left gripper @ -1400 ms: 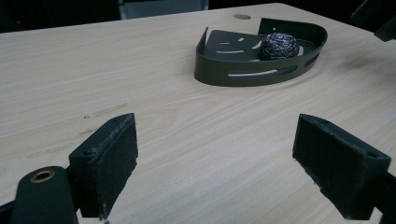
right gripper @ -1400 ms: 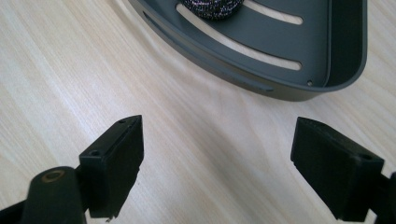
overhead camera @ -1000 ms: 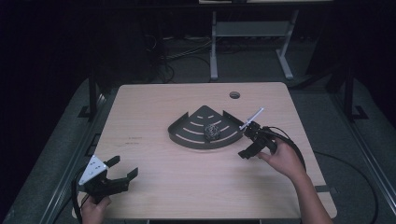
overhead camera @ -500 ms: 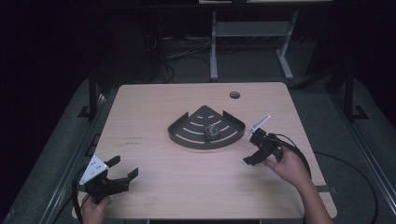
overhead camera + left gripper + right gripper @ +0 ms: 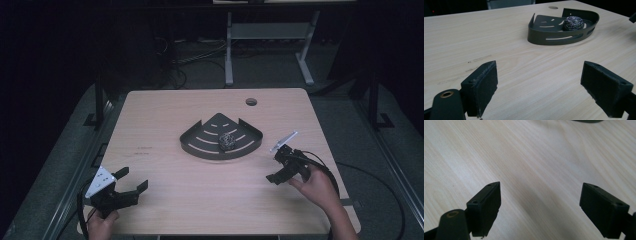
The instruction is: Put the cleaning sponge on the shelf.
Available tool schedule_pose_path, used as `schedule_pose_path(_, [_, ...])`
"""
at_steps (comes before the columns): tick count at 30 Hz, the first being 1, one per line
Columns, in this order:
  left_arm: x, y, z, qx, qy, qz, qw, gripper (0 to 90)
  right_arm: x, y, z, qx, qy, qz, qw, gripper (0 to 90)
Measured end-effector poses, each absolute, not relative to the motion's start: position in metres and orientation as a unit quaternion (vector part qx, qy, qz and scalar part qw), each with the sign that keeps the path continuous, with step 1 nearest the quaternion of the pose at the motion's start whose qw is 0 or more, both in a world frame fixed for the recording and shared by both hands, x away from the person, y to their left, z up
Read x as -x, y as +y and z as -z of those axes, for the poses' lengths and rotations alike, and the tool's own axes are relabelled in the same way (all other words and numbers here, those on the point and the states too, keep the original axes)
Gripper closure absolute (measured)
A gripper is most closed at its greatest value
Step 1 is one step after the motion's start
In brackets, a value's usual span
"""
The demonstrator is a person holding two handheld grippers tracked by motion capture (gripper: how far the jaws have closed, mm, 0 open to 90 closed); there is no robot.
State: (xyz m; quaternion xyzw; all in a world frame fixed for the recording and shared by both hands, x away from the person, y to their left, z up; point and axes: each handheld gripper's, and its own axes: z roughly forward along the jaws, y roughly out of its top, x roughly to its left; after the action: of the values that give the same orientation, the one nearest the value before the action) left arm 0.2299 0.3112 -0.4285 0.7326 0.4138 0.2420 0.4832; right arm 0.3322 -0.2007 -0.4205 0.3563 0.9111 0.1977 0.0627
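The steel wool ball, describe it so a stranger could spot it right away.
On the light wooden table, find the dark fan-shaped slotted tray near the middle. The steel wool ball lies inside it, toward its right side: a small, round, grey, wiry tangle, the tray's only content.

Overhead light falls evenly on the pale wood-grain table top (image 5: 200,200); the floor and the room beyond its far edge are dim to black in the high view. Soft, short shadows lie under the dark slotted quarter-round metal tray (image 5: 200,145) and the black two-jaw right gripper (image 5: 278,166). The high view is slightly soft, with fine detail lost. In the left gripper view the near black foam-faced pads (image 5: 484,87) are a little blurred, the tray sharper. The right gripper view shows a broad soft shadow on the wood between the jaws; no glare
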Motion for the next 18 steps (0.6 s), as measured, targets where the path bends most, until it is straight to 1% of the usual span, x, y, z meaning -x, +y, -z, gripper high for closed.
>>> schedule_pose_path(18, [-0.230,0.312,0.429,-0.734,0.414,-0.244,0.480,13.3,-0.306,-0.225,0.429,-0.371,0.903,-0.207,0.066,16.9])
